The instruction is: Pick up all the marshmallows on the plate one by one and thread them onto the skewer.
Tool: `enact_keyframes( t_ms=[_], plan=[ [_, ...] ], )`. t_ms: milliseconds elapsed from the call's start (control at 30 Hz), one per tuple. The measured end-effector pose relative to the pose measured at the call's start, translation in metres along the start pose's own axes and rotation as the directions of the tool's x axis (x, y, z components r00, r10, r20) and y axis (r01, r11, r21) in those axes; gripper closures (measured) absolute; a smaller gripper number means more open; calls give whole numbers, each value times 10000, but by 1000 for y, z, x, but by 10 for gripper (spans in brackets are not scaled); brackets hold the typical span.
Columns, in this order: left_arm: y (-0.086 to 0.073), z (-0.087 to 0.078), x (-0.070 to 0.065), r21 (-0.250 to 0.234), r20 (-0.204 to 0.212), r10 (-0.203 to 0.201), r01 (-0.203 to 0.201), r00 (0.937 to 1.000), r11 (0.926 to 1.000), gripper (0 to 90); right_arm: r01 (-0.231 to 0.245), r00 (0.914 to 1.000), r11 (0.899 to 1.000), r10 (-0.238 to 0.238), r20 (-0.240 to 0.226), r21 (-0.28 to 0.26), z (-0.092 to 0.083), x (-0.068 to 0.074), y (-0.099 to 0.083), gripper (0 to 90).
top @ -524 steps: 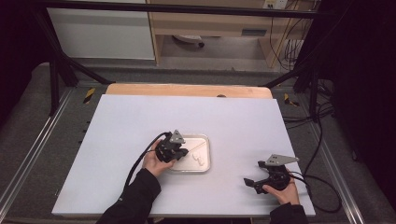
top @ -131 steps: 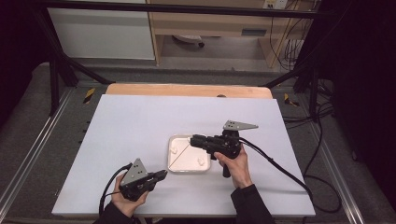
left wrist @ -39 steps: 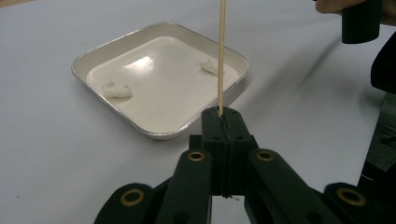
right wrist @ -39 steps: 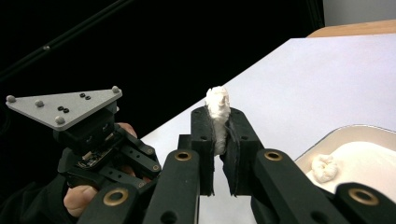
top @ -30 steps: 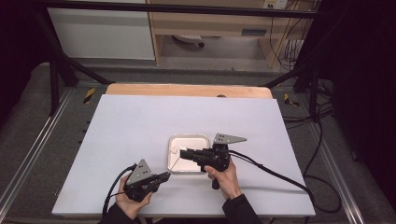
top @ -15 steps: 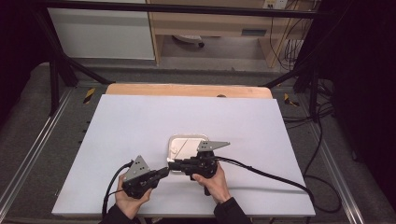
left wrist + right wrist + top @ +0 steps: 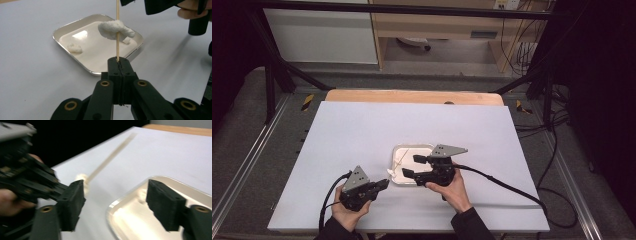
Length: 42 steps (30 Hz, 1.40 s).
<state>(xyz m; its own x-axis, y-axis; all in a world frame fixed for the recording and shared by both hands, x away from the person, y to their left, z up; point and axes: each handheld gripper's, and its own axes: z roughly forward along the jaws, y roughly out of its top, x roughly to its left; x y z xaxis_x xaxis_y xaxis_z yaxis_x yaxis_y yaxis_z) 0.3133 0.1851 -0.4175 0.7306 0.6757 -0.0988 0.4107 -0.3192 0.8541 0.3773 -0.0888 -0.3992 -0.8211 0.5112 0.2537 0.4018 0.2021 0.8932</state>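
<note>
White tabletop [image 7: 362, 130] carries a shallow metal tray [image 7: 62, 30]. Left gripper [image 7: 117, 62] clamps a thin wooden skewer [image 7: 117, 32] bearing a white foam-like lump [image 7: 113, 28]; right gripper [image 7: 115, 202], jaws just opened, holds nothing. Keep the skewer steady while fetching the next piece.

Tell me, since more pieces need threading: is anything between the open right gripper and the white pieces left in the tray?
Nothing visible blocks it. The right gripper, fingers apart after just opening, sits over the tray; the pieces lie uncovered. The skewer in the left gripper stands beside the tray.

Tray [image 7: 409, 150] mid-table [image 7: 362, 125]; skewer [image 7: 117, 30] before tray, piece [image 7: 115, 29] on it.
</note>
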Motion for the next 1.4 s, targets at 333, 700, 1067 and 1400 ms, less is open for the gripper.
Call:
enact_keyframes(
  t_ms=[333,700,1067,1400],
  plan=[
    [-6,-4,9,78,-61,-235,235,9997,9997,889,200,9878,9841,-467,1487,1763,-5,-30,-16,237],
    [-8,-3,10,166,-13,-270,270,9996,9995,888,217,9766,9473,-885,1961,3197,10,-38,-41,530],
    [-8,-2,9,191,-13,-223,224,9997,9996,889,625,9634,9443,-1417,2276,3231,12,-37,-44,673],
    [-8,-2,9,176,-11,-171,171,9999,9997,889,633,9579,9463,-1467,2466,3170,11,-36,-45,756]
  ],
)
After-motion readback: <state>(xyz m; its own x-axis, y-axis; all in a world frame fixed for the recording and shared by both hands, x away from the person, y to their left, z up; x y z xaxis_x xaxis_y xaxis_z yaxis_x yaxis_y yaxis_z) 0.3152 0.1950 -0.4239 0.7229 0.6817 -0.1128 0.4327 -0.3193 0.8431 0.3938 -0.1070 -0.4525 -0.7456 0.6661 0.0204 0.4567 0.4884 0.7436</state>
